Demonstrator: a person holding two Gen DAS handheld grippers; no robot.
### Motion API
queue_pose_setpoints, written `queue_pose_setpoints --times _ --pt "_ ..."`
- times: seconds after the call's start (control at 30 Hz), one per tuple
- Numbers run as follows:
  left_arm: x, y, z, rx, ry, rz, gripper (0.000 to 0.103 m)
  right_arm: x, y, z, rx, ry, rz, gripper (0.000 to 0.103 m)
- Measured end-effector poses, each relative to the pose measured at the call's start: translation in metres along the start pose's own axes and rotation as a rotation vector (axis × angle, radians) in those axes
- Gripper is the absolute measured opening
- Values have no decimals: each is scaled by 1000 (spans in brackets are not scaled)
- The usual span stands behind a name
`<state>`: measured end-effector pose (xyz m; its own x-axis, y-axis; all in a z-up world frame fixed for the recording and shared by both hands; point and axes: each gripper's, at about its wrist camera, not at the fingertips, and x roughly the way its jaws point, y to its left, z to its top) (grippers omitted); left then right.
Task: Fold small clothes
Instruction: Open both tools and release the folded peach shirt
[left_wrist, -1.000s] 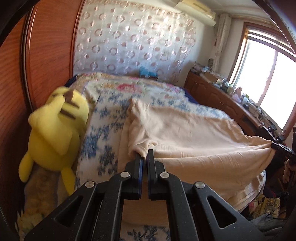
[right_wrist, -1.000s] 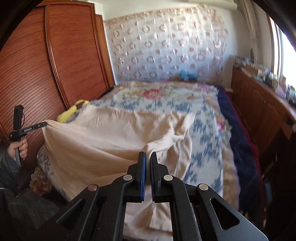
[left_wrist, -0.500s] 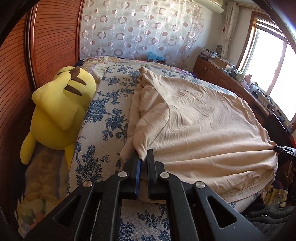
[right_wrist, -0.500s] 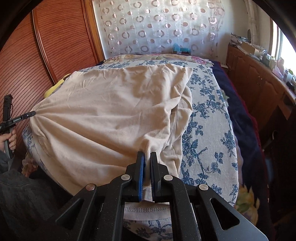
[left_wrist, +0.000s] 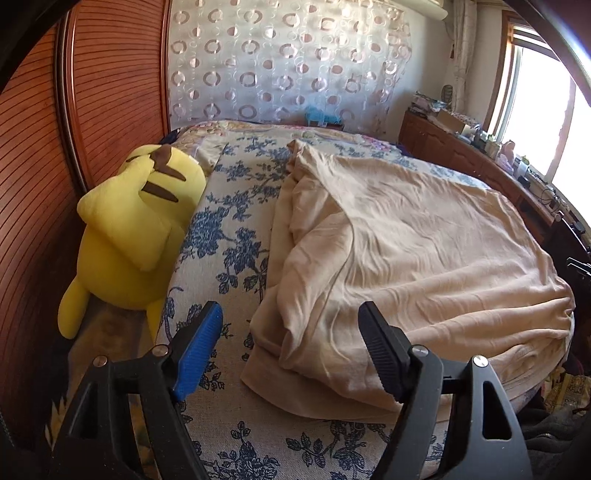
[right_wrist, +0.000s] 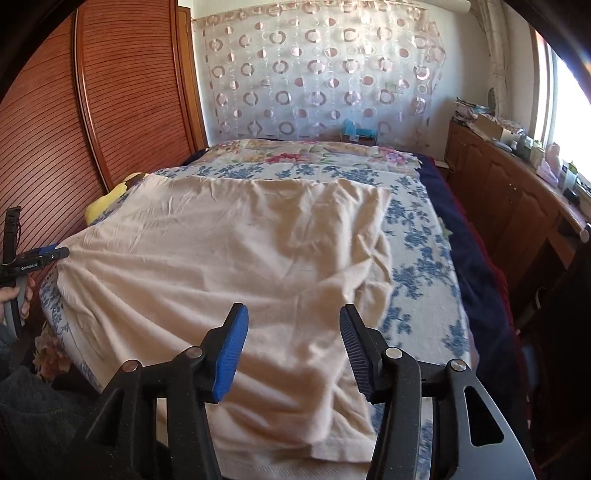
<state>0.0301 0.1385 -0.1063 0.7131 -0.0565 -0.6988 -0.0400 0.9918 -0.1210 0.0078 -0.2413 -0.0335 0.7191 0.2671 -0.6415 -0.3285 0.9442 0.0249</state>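
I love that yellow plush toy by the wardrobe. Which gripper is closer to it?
Left. The left gripper is at the bed corner just beside the yellow plush toy. The right gripper is across the beige garment, where only a bit of toy peeks out.

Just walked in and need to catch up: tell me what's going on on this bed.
A person is folding a beige cotton garment spread on the blue-flowered bedspread. Both handheld grippers are opening: the left gripper and right gripper hang above the garment's near edge with no pad pressing on it, so the cloth lies free. A yellow plush toy rests against the wooden wardrobe.
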Motion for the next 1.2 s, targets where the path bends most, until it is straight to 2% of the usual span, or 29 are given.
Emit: queue_pose_setpoints --times 0.27,0.53,0.83,0.9,1.07,1.13,1.2 --pt "6 2 -6 0 22 22 77 48 23 -1 -34 46 45 54" --pt "12 -1 -9 3 45 16 77 76 27 -4 -51 102 40 57" --pt "12 -2 -12 6 49 22 77 82 45 -7 -100 82 11 72" --pt "13 -3 -12 8 48 22 77 82 44 -10 -88 76 -6 80" --pt "12 -4 -13 5 45 19 76 83 47 -12 -76 74 -16 83" --pt "11 -6 -13 19 42 24 62 82 47 -13 -76 68 -14 83" --pt "12 -11 -13 46 44 36 41 82 46 -13 -74 64 -13 84"
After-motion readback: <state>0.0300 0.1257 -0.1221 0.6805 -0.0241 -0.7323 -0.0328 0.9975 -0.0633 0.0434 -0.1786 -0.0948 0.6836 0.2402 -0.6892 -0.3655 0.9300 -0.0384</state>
